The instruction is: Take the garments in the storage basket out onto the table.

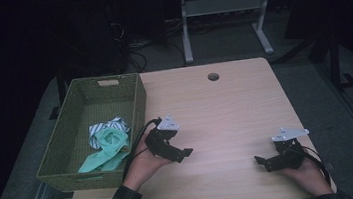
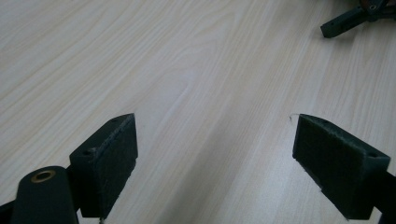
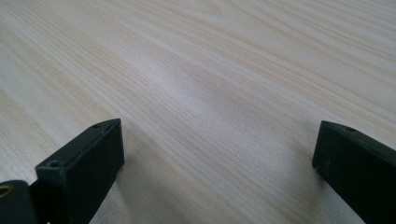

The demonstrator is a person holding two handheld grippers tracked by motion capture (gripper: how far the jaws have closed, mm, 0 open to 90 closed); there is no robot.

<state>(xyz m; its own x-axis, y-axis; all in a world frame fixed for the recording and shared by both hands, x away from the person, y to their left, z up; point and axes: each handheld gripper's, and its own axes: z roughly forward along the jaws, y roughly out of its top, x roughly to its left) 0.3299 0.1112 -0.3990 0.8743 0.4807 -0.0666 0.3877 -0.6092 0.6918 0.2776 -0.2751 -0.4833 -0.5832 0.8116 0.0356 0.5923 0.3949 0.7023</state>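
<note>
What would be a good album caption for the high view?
Two hand-held grippers, left and right, rest open on a wooden table beside a green basket of cloths.

This looks like a lab or an office room. A light wooden desk (image 1: 226,109) with a round cable hole (image 1: 213,76) stands on grey carpet (image 1: 310,94); far behind it are tangled black cables (image 1: 131,47) and the white metal legs of another table (image 1: 225,18).

No writing, label, brand or number can be read anywhere — not on the woven basket (image 1: 76,146), the folded cloths (image 1: 109,142) inside it, or the wooden table (image 1: 226,109).
</note>
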